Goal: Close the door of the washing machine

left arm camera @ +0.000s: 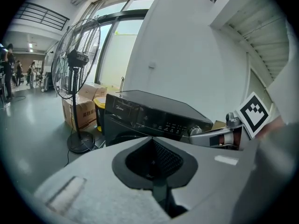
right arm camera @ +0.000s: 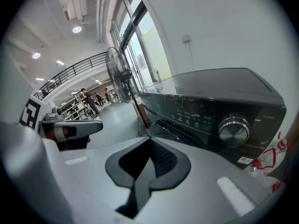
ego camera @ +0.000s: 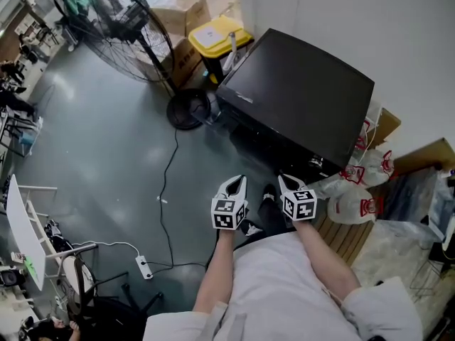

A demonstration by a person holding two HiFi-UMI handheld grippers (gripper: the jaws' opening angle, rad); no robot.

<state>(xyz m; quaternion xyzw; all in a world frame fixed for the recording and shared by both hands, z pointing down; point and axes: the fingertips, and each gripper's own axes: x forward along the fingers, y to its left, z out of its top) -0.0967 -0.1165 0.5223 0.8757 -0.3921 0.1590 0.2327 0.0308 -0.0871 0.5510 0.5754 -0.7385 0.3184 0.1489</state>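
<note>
Grey floor all around, and one black washing machine stands at its far edge, back against the white wall. Two grippers are up front: the left gripper and the right gripper hover side by side just short of the machine's front, each with its jaws pressed together on nothing. One standing fan is off to the left, with two cardboard boxes and one yellow-lidded bin beside it. The door's state can't be made out.
</note>
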